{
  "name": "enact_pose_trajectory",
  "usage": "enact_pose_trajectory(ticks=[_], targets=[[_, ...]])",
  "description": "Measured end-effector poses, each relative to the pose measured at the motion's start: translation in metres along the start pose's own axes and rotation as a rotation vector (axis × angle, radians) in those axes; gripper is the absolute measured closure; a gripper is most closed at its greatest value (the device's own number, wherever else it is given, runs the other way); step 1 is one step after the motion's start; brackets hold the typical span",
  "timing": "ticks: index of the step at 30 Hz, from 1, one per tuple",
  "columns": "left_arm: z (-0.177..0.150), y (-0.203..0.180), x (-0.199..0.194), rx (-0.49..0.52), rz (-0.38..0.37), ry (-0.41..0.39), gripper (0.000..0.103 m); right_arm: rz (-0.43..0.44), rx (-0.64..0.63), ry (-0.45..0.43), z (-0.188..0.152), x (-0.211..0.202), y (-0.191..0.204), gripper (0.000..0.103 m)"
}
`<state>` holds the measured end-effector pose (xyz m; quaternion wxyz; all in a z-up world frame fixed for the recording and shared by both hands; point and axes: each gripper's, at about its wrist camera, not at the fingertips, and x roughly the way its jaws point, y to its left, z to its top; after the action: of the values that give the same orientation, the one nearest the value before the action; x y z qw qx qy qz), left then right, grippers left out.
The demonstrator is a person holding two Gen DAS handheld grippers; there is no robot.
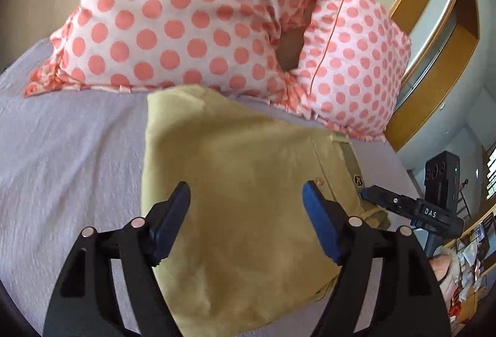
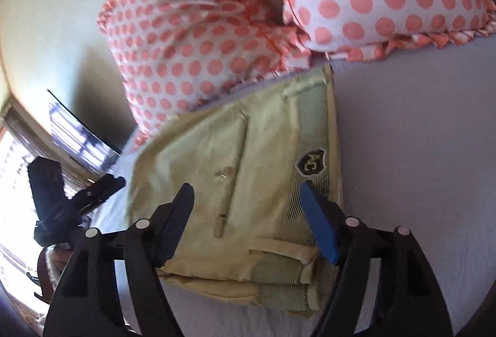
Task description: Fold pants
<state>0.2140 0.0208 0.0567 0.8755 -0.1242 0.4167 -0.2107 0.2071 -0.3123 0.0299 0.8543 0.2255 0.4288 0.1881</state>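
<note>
Lying folded, khaki pants, badge showing

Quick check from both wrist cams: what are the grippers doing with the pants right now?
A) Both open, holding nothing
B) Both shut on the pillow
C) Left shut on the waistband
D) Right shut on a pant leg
A: the left gripper and right gripper both have their jaws spread apart over the folded pants, with no fabric pinched between the fingers.
</note>
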Motion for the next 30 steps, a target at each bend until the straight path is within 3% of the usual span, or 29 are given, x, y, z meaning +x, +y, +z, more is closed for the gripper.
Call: enact_pose_trajectory(ticks=[2,4,6,9,11,17,24,30], targets=[[-0.008,0.002,0.022,-0.016,0.061,0.083,0.030,-0.050,0.015,0.018,-0.004,0.007,0.001,0.029],[-0.019,0.002,0.019,-0.022,0.073,0.070,0.030,-0.134,-0.021,0.012,-0.011,-0.004,0.018,0.016],[-0.030,-0.003,0.004,0.002,0.091,0.040,0.024,-0.227,-0.106,-0.033,-0.027,-0.022,0.042,0.001],[-0.056,-0.009,-0.026,0.034,0.119,-0.004,0.010,-0.349,-0.244,-0.123,-0.064,-0.042,0.073,0.001],[-0.078,-0.014,-0.043,0.056,0.163,-0.021,0.005,-0.404,-0.296,-0.135,-0.089,-0.043,0.084,0.001],[-0.125,-0.022,-0.059,0.103,0.312,-0.010,0.002,-0.413,-0.229,-0.088,-0.126,-0.030,0.074,0.001],[-0.136,-0.020,-0.051,0.096,0.344,0.009,0.002,-0.458,-0.229,-0.074,-0.140,-0.020,0.075,0.001],[-0.143,-0.030,-0.043,0.154,0.433,0.012,0.002,-0.494,-0.256,-0.081,-0.145,-0.016,0.077,0.001]])
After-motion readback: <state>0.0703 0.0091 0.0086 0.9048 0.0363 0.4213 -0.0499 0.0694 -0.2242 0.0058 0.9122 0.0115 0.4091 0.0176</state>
